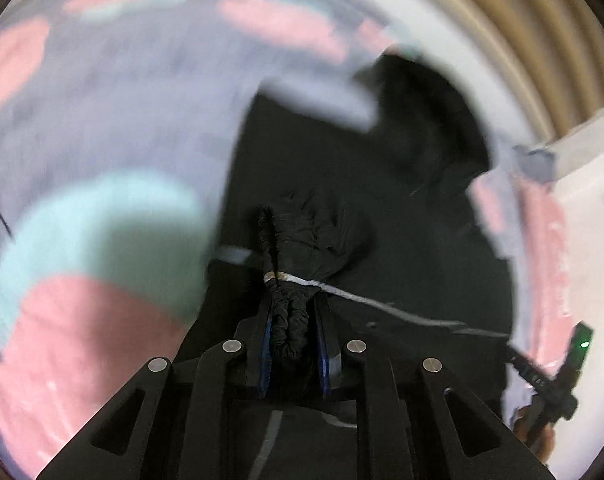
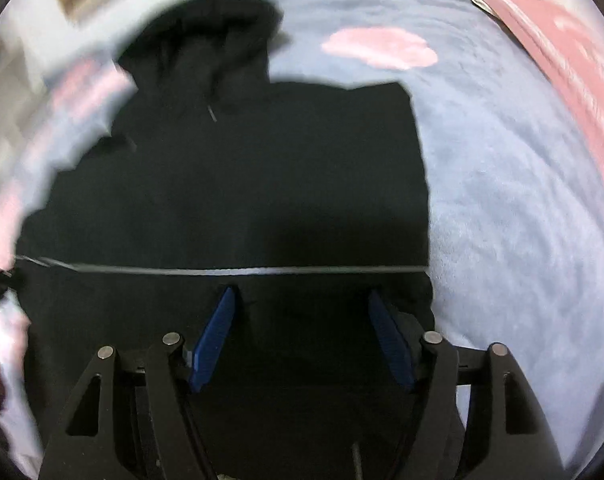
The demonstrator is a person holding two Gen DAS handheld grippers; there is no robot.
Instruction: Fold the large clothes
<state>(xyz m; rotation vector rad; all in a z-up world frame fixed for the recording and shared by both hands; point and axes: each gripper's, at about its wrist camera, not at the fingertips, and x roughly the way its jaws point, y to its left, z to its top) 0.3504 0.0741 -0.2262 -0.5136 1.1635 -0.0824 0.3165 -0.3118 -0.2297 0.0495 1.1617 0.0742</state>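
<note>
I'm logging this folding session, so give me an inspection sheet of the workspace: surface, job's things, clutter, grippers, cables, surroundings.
Surface: lavender blanket with pink and mint patches, blurred in the left view.
Job's things: black hoodie spread flat, hood away from the camera; a pale stripe crosses its body.
Clutter: nothing seen.
Grippers: left hand-held gripper shut on a bunched elastic cuff of the hoodie; right hand-held gripper open above the hoodie's lower part.
Cables: thin dark line at the left view's edge, unclear.
Surroundings: beige curtain folds, white wall.
</note>
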